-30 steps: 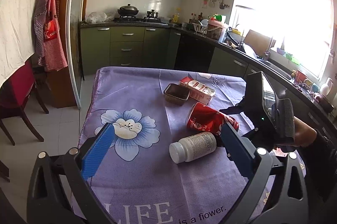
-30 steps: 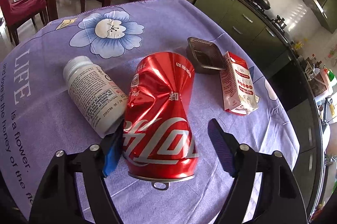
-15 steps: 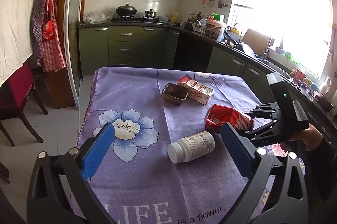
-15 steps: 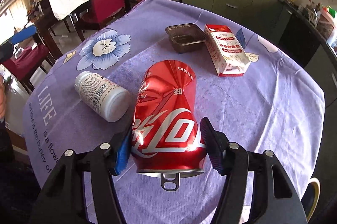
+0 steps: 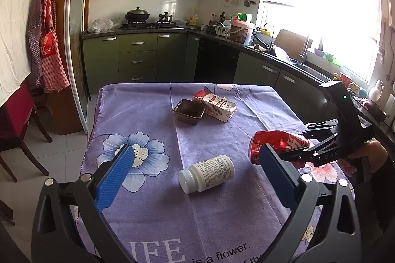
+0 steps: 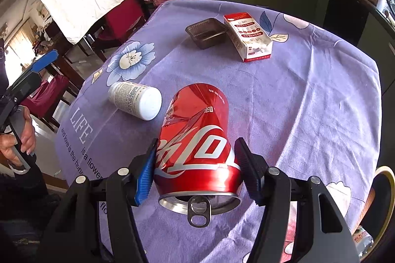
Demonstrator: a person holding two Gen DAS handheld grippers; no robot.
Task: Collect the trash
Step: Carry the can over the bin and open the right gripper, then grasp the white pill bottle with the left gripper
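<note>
Over the right edge of the counter [image 5: 138, 100], with its purple flowered cloth, the right tongs [image 6: 197, 171] are clamped on a crushed red aluminium soda can [image 6: 197, 137], held up off the cloth. Left tongs [image 5: 197, 176] sit spread wide with nothing between them, above the near edge. A white plastic pill bottle [image 5: 207, 172] lies on its side mid-counter. Toward the far edge, a dark plastic tray [image 5: 189, 111] is just beside a red-and-white paper carton [image 5: 214, 105].
</note>
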